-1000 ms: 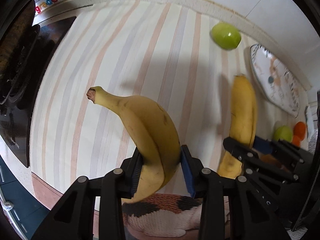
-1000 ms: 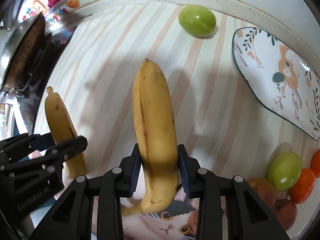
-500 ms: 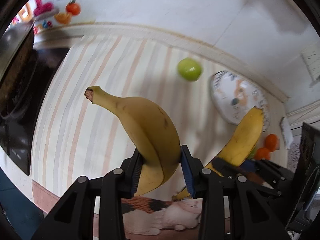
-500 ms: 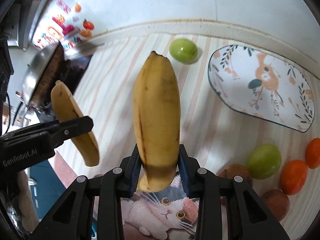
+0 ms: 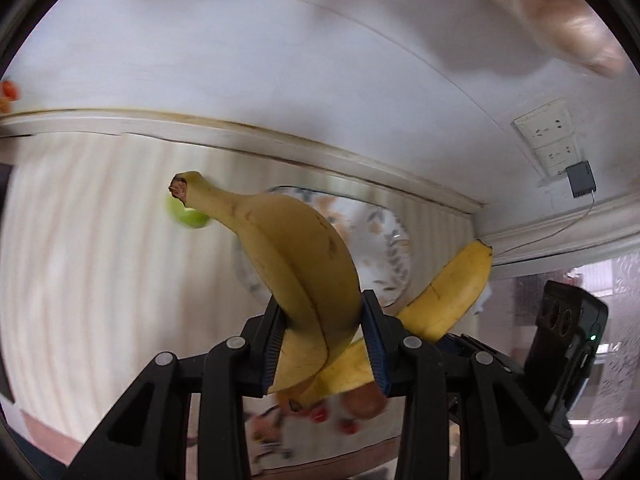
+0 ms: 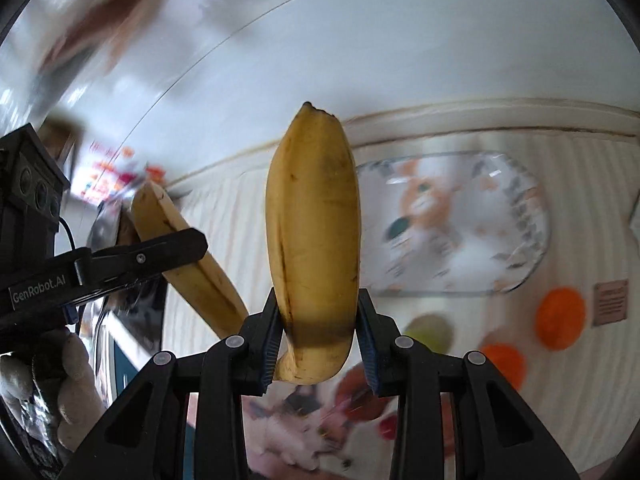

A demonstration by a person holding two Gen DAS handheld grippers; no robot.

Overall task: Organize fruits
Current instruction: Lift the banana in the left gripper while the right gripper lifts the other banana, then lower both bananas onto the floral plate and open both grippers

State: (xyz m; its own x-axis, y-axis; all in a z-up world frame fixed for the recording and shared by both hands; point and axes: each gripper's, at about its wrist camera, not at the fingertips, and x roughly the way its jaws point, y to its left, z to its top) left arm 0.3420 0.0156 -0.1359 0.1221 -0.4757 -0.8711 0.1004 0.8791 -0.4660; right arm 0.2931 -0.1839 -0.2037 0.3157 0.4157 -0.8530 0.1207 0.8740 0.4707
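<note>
Both bananas higher now, plate blurred.

The curved yellow banana sits clamped in the left black two-finger gripper, left of the straighter yellow banana clamped in the right black two-finger gripper. Both are above the striped tablecloth. The oval patterned ceramic plate lies beyond them near the far wall, with a round green fruit to its left.

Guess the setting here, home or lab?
Likely a home kitchen counter: striped mat along a white wall with a socket, a patterned plate, and loose fruit such as an orange.
</note>
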